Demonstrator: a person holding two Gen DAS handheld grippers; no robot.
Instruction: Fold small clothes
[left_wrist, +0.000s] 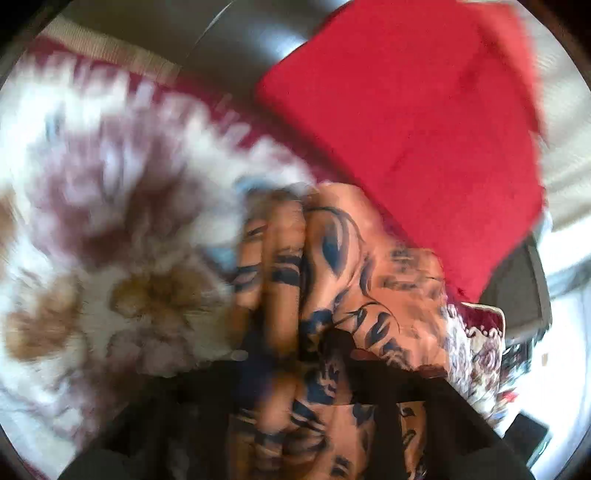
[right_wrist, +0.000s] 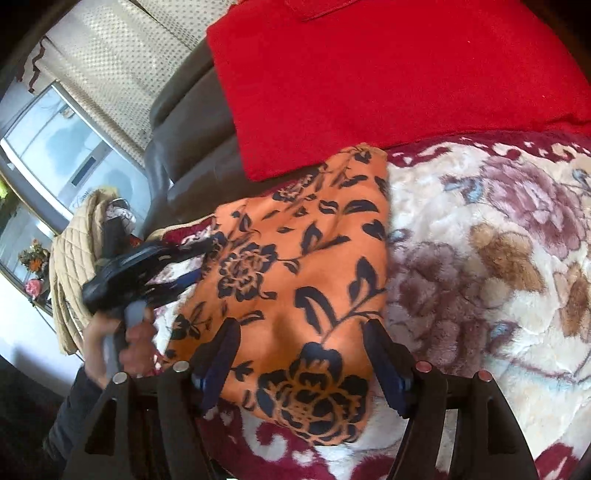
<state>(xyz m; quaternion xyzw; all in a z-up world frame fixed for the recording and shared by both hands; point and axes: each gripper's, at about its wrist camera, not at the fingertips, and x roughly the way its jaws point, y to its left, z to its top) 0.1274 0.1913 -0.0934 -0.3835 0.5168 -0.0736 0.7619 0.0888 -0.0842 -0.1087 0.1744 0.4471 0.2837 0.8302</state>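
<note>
The right gripper stood wide open over the orange cloth with dark floral print. The left gripper was clamped on that cloth's far edge. The cloth lay on the plush floral blanket, touching a folded red garment near the blanket's edge.

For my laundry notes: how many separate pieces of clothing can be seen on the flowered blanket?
2. The orange floral garment lies between the right tool and left tool. The red garment lies folded behind it, toward the sofa. More may be hidden outside view.
</note>
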